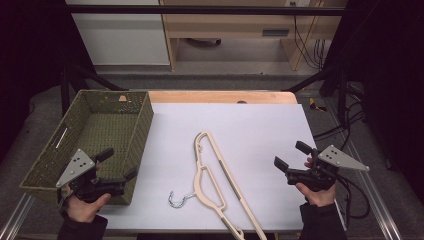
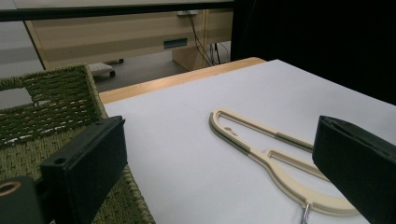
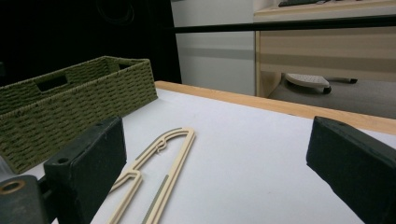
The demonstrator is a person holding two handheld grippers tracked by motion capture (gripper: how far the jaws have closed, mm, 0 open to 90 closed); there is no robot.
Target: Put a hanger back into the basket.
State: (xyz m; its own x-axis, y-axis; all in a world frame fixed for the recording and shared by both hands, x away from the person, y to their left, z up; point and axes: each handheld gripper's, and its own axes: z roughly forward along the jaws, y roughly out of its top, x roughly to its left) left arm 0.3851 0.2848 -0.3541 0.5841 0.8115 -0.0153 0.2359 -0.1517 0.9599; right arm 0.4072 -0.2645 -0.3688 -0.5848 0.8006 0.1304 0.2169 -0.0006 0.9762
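Observation:
A cream plastic hanger (image 1: 215, 180) with a metal hook (image 1: 179, 199) lies flat on the white table sheet (image 1: 250, 125), near the front middle. The same hanger (image 2: 266, 154) lies ahead of the left gripper's jaws, and the hanger (image 3: 159, 163) reaches into the right gripper view at lower left. My left gripper (image 1: 117, 165) is held over the near right corner of the green woven basket (image 1: 90, 135), open and empty. Off to the hanger's right my right gripper (image 1: 291, 156) is held above the sheet, open and empty, pointing left.
The woven basket (image 2: 56, 107) is empty and takes up the table's left side; the basket (image 3: 70, 102) also stands far left in the right gripper view. A wooden table edge (image 1: 220, 96) runs along the back. Black frame bars and cables stand beyond and to the right.

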